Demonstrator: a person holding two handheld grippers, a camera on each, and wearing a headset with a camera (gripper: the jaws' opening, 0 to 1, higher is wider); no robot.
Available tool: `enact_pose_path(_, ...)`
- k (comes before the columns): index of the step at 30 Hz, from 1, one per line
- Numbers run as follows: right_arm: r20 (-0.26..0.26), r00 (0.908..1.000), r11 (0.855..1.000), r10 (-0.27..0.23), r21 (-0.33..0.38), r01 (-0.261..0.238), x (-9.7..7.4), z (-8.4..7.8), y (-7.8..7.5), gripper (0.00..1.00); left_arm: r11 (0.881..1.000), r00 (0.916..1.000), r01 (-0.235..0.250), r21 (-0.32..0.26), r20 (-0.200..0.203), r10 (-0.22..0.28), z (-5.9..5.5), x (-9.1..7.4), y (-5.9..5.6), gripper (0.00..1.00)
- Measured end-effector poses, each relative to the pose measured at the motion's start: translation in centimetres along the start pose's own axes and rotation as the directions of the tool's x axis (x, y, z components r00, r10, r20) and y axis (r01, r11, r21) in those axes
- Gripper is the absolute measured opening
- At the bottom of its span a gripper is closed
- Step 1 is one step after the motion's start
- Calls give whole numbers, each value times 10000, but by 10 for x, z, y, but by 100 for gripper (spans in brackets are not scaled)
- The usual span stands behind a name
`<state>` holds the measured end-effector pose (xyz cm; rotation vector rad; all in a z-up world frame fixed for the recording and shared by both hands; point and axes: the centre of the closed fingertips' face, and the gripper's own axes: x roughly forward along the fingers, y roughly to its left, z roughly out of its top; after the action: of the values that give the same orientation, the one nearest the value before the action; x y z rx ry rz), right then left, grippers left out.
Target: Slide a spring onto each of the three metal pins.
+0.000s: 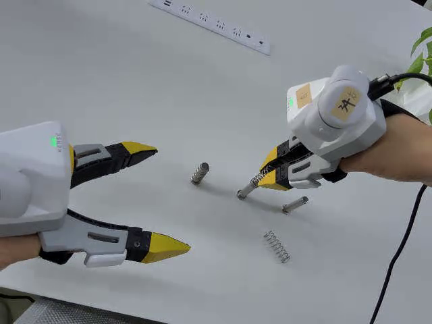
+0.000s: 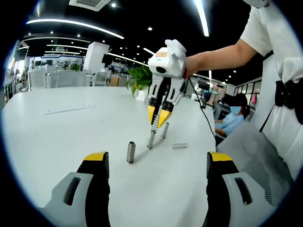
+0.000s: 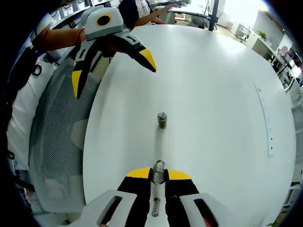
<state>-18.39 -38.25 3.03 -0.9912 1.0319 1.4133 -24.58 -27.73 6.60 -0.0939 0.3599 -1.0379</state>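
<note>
My right gripper (image 1: 268,177) is shut on a metal pin (image 1: 244,192) with a spring (image 1: 258,179) coiled round it. The pin slants down from the jaws and its lower end touches the white table (image 1: 135,81). From my right gripper (image 3: 158,176), the spring (image 3: 159,169) sits between the yellow tips. To its left a second pin (image 1: 199,173) stands upright wearing a spring. A bare pin (image 1: 295,204) stands to the right, and a loose spring (image 1: 277,246) lies in front of it. My left gripper (image 1: 163,199) hangs open at the left, apart from all of these; between its jaws (image 2: 157,158) is nothing.
A white power strip (image 1: 210,24) lies at the far edge of the table. Plant leaves (image 1: 422,47) and a black cable (image 1: 398,250) are at the right. A seated person (image 2: 232,118) is behind the table. The left gripper (image 3: 113,52) hovers over the table's near edge.
</note>
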Motion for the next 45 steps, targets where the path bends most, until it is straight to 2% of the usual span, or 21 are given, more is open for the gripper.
enact_pose_path(45,187,9998,9999,72,141,-75,38,-9,-1,8,9998,9999,135,-154,32,-134,-3,2,-2,80)
